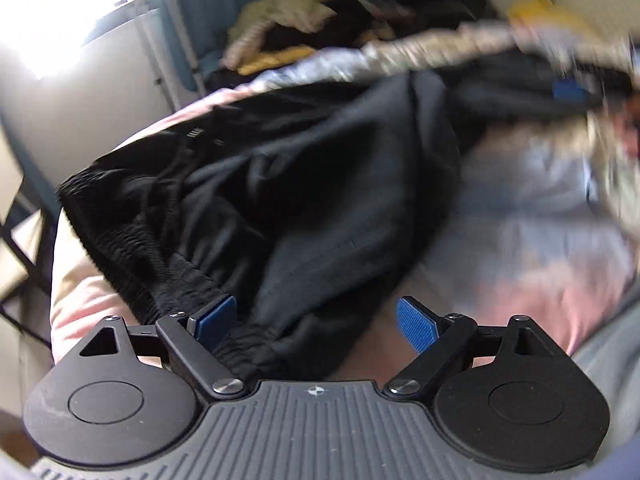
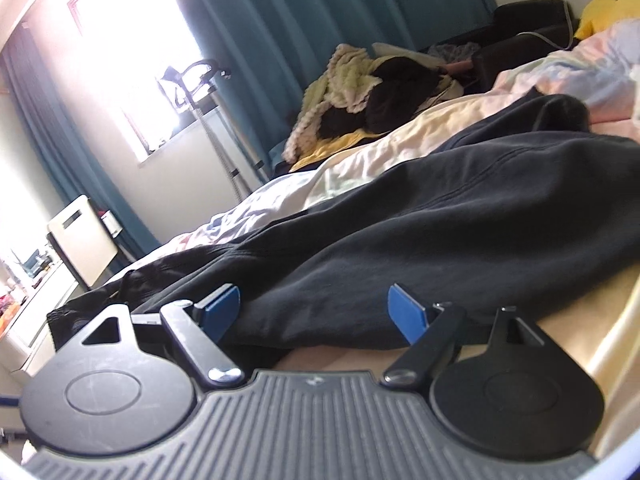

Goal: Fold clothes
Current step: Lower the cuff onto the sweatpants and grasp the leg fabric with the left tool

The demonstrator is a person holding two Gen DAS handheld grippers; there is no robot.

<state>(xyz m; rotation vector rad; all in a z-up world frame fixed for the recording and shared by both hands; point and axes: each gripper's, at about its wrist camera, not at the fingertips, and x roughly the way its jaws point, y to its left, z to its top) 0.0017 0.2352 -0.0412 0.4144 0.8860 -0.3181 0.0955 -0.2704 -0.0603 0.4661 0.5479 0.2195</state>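
A black pair of trousers with a ribbed elastic waistband lies crumpled on a pastel bed sheet. My left gripper is open right over the waistband end. Its left pad sits against the gathered band and cloth runs between the fingers, unpinched. The view is smeared by motion. A blurred blue pad shows at the garment's far end. In the right wrist view the trousers stretch across the bed, and my right gripper is open with the near cloth edge between its pads.
A heap of cream, black and yellow clothes lies beyond the bed by the teal curtain. A white heater stands by the wall at left. A yellow plush sits at the bed's far right. A blurred patterned sleeve crosses the top of the left view.
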